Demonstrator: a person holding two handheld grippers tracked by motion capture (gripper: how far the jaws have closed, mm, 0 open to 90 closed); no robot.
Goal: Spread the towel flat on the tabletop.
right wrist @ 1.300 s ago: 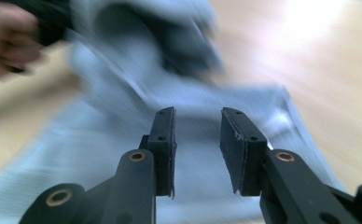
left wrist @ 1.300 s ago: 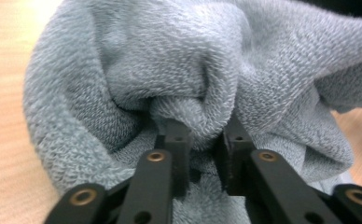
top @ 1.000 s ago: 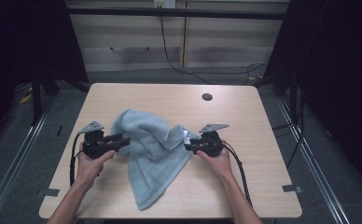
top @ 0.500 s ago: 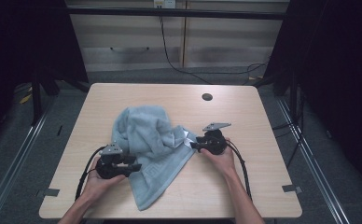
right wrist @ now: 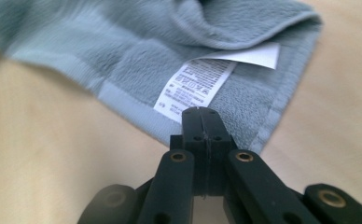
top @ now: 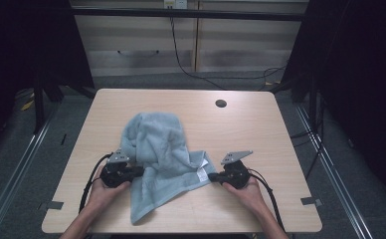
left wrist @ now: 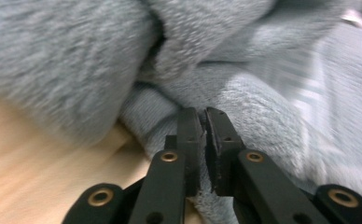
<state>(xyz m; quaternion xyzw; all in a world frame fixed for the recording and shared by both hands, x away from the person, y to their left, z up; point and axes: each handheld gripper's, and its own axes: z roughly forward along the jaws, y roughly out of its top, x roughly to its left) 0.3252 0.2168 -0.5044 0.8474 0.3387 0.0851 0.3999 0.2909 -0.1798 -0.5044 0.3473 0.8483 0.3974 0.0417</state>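
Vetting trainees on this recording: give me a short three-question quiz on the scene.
1. True or false: the light blue terry towel lies flat and fully spread on the pale wooden table.
2. What sits beside the right gripper tips? A) white care label B) coin C) sponge
3. What does the left gripper clamp?
Key: 1 false, bunched; 2 A; 3 a towel fold. Both grippers' jaws have just closed.
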